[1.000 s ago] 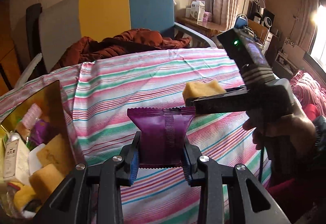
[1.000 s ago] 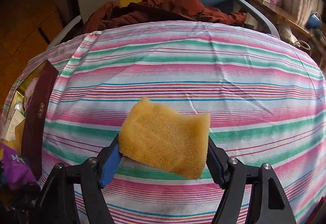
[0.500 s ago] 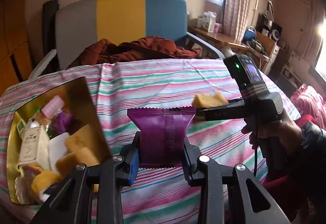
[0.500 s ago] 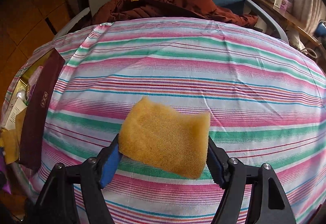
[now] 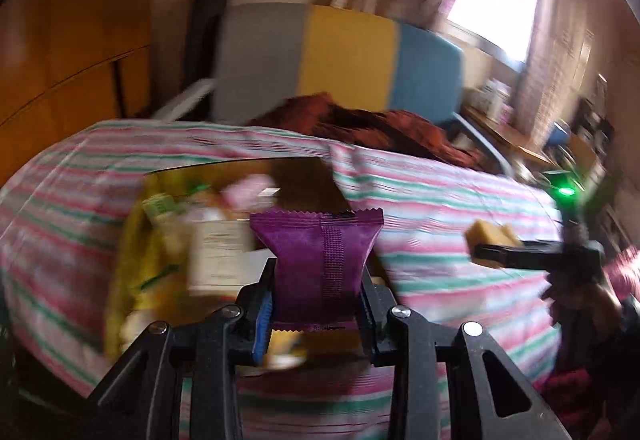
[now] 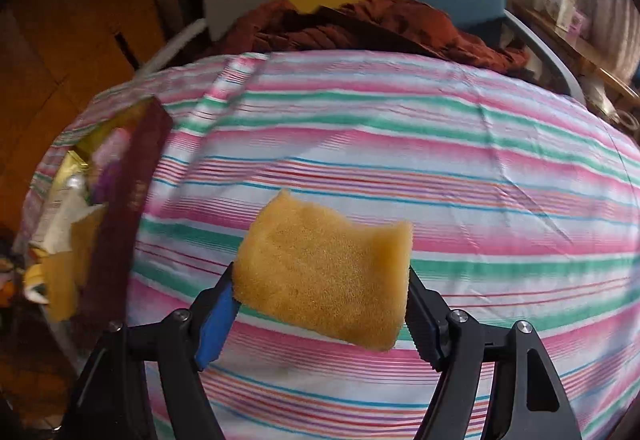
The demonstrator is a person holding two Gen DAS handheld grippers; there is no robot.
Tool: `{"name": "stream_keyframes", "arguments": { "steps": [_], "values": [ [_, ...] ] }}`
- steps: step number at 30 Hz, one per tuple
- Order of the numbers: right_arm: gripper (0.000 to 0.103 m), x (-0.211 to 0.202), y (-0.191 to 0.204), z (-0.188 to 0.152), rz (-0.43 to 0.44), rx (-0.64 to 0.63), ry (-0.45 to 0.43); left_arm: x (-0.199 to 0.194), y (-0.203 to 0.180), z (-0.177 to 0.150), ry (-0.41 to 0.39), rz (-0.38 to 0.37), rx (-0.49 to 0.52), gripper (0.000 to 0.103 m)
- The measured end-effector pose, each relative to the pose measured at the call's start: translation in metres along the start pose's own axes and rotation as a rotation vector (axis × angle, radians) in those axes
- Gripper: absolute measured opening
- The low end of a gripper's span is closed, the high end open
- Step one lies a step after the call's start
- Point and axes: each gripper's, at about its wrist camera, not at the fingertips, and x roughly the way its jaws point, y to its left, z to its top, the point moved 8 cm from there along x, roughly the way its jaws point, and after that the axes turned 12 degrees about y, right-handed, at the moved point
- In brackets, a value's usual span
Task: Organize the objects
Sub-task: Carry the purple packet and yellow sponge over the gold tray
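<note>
Since the earlier frame the left gripper (image 5: pixel 318 298) had swung left, bringing the gold-lined box (image 5: pixel 124 240) from the view's edge to directly behind it. Jaws clamped tight on the purple snack packet (image 5: pixel 320 260), held upright above the box. Right gripper (image 6: pixel 320 314) pinched shut on the yellow sponge (image 6: pixel 324 272), hanging over the striped tablecloth (image 6: pixel 440 160), box (image 6: pixel 112 208) off to its left. Left view blurred.

No legible text, label or number anywhere.
</note>
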Motion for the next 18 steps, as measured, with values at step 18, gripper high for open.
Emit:
{"name": "stream_keyframes", "arguments": {
  "steps": [18],
  "values": [
    [0.077,0.004,0.236,0.051,0.13,-0.317,-0.051,0.032,0.126,-0.007,0.037,0.194,-0.203,0.034]
  ]
}}
